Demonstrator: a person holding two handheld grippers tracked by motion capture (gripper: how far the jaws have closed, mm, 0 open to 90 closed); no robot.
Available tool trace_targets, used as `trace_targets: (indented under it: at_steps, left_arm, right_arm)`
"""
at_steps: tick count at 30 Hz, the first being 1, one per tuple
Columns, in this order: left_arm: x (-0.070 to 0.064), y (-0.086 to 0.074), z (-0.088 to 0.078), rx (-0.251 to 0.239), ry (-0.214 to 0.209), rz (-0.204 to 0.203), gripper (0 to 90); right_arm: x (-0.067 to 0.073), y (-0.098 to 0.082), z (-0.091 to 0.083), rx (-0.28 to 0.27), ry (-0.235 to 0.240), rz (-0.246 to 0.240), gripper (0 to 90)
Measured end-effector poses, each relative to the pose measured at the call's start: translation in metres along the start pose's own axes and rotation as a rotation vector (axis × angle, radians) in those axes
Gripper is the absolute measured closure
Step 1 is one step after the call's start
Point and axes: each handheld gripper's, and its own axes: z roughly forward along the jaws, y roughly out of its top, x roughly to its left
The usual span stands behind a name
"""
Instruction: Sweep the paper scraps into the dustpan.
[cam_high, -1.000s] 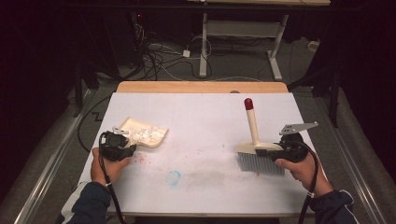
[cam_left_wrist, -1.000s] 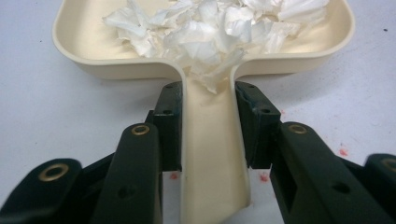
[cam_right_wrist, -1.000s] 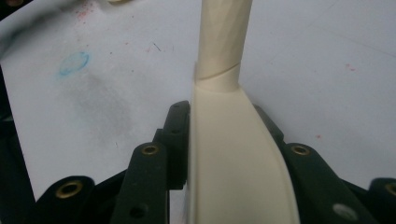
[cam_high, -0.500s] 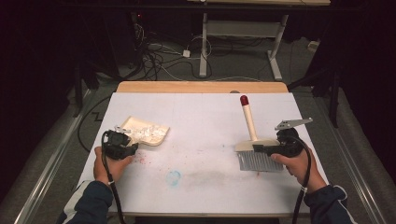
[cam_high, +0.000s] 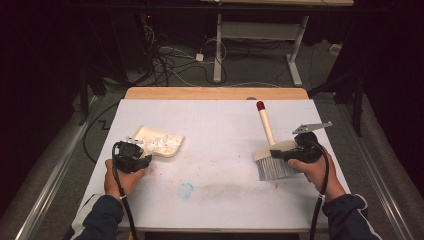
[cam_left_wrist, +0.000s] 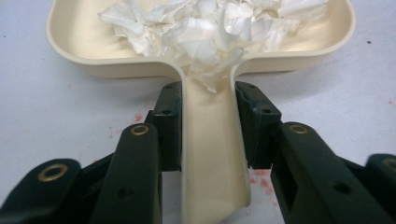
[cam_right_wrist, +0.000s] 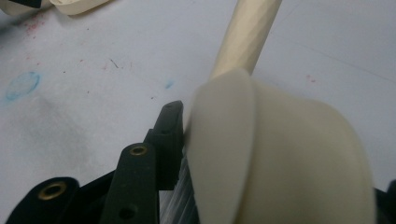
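Note:
A cream dustpan (cam_high: 159, 142) (cam_left_wrist: 196, 56) lies on the white table at the left, filled with crumpled white paper (cam_high: 161, 142) (cam_left_wrist: 210, 28). My left gripper (cam_high: 134, 152) (cam_left_wrist: 208, 126) is shut on the dustpan's handle (cam_left_wrist: 210, 158), one jaw on each side. At the right, a cream hand brush (cam_high: 274, 157) (cam_right_wrist: 280, 154) with grey bristles and a red-tipped handle (cam_high: 264, 122) rests bristles-down on the table. My right gripper (cam_high: 292, 152) is shut on the brush head; in the right gripper view the left pad (cam_right_wrist: 168, 140) presses against it and the other jaw is hidden.
The white table (cam_high: 220, 125) carries a blue scribble (cam_high: 186, 190) near the front middle, a grey smudge and faint red specks. A wooden strip (cam_high: 215, 93) runs along its far edge. Beyond it, cables and desk legs (cam_high: 218, 45) stand on the dark floor.
My right gripper and the brush have shifted slightly left and forward, the brush handle tilting a little. The left gripper and dustpan have barely moved.

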Motion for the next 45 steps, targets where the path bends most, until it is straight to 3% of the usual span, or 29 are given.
trace_targets:
  at_steps: [2, 4, 7, 10, 13, 16, 18, 21, 24, 27, 30, 33, 38, 40, 45]
  left_arm:
    - [-0.002, 0.0, 0.001, 0.0, -0.036, -0.033, 61.3]
    - [-0.005, -0.001, 0.002, -0.007, -0.045, -0.046, 60.6]
    - [-0.012, -0.001, 0.001, -0.013, -0.057, -0.046, 58.6]
    - [-0.017, -0.003, 0.0, -0.011, -0.099, -0.043, 56.9]
    - [-0.023, -0.003, -0.005, -0.023, -0.129, -0.01, 56.0]
    - [-0.024, -0.003, -0.014, -0.073, -0.103, 0.058, 50.7]
    - [-0.025, -0.002, -0.021, -0.12, -0.053, 0.091, 46.7]
    - [-0.023, -0.004, -0.033, -0.222, -0.03, 0.148, 37.5]
    - [-0.023, -0.007, -0.039, -0.263, 0.007, 0.203, 33.1]
    - [-0.022, -0.01, -0.04, -0.271, -0.008, 0.221, 31.2]
    - [-0.022, -0.014, -0.041, -0.278, -0.004, 0.246, 30.6]
    - [-0.024, -0.016, -0.042, -0.295, -0.018, 0.267, 29.6]
    - [-0.029, -0.021, -0.047, -0.346, -0.018, 0.327, 29.6]
    - [-0.03, -0.024, -0.048, -0.346, -0.038, 0.342, 27.8]
    - [-0.032, -0.033, -0.047, -0.333, -0.039, 0.378, 25.4]
  right_arm:
    - [-0.001, 0.001, 0.001, -0.001, -0.004, 0.004, 58.2]
    - [-0.002, 0.002, 0.002, -0.004, -0.006, 0.008, 57.7]
    - [-0.004, 0.004, 0.003, -0.004, -0.018, 0.01, 56.0]
    - [-0.006, 0.005, 0.003, -0.007, -0.044, 0.003, 53.6]
    - [-0.009, 0.006, 0.0, -0.025, -0.089, -0.007, 47.6]
    - [-0.014, 0.009, -0.008, -0.06, -0.152, -0.006, 42.6]
    - [-0.017, 0.01, -0.015, -0.087, -0.199, -0.01, 39.8]
    - [-0.019, 0.009, -0.021, -0.11, -0.225, -0.011, 35.4]
    - [-0.019, 0.008, -0.024, -0.102, -0.247, -0.02, 35.0]
    - [-0.018, 0.006, -0.033, -0.129, -0.308, -0.037, 32.0]
    - [-0.015, 0.005, -0.048, -0.195, -0.294, -0.046, 33.0]
    - [-0.011, 0.005, -0.056, -0.221, -0.324, -0.072, 33.4]
    - [-0.005, 0.006, -0.056, -0.244, -0.308, -0.093, 33.4]
    - [-0.002, 0.006, -0.055, -0.264, -0.309, -0.106, 33.4]
    - [0.005, 0.006, -0.05, -0.296, -0.31, -0.127, 32.9]
